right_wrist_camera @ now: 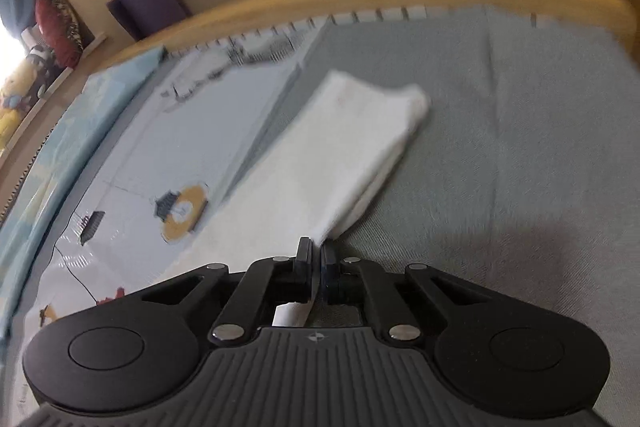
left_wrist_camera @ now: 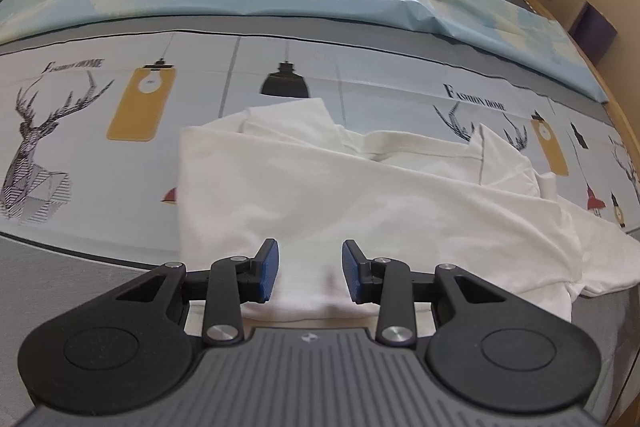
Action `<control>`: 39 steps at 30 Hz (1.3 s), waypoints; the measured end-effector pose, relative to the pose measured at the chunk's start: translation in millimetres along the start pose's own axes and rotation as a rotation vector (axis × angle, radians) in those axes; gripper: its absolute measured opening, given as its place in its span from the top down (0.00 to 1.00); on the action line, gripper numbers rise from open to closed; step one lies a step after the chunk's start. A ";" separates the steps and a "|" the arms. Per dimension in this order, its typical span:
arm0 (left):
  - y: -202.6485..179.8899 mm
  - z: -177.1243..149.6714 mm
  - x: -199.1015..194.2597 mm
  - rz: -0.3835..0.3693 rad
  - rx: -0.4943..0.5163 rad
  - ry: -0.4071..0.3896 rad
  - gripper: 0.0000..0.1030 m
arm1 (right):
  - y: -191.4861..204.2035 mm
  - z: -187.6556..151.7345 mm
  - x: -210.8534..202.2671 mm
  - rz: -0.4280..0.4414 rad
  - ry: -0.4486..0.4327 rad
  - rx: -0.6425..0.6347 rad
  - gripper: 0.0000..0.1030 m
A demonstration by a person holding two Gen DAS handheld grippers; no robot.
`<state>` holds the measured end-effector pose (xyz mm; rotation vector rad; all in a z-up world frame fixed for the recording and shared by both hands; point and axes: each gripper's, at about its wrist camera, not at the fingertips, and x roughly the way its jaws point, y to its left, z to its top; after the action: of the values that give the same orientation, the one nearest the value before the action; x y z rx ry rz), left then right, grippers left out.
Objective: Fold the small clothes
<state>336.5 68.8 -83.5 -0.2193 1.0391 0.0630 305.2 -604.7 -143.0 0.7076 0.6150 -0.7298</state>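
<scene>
The white shirt (left_wrist_camera: 360,195) lay rumpled on the bed (left_wrist_camera: 80,267), below the black lamp print (left_wrist_camera: 285,83). The left claw (left_wrist_camera: 310,273) gaped wide over its near hem; the right claw (right_wrist_camera: 315,267) pinched an edge of the shirt. Limp, light cloth, probably best taken at hems or corners

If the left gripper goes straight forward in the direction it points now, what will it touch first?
Most likely the white garment. The left gripper is open, and the cloth lies directly ahead between and beyond its fingers, spread on the printed bed sheet. How high the gripper is above the cloth is unclear.
</scene>
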 end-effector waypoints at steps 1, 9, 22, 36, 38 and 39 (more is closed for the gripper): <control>4.3 0.9 -1.9 0.002 -0.011 -0.004 0.62 | 15.0 -1.1 -10.8 -0.018 -0.048 -0.054 0.97; 33.6 11.5 -17.3 0.001 -0.098 -0.035 0.62 | 193.4 -146.8 -182.6 0.642 -0.359 -0.859 0.97; 66.0 14.8 -25.7 -0.094 -0.214 -0.009 0.62 | 246.6 -314.3 -253.1 0.885 0.264 -1.290 0.75; -31.3 0.2 1.6 -0.221 0.072 -0.067 0.61 | 212.5 -216.1 -153.3 0.388 0.328 -0.598 0.55; -51.6 -4.0 10.8 -0.218 0.123 -0.082 0.59 | 202.9 -208.8 -131.2 0.302 0.355 -0.546 0.55; -60.5 -6.4 15.8 -0.213 0.143 -0.083 0.54 | 195.2 -205.9 -121.4 0.289 0.382 -0.509 0.55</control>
<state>348.5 7.5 -91.1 -0.1947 0.9284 -0.1933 330.1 -298.5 -113.5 0.4451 0.9797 -0.1494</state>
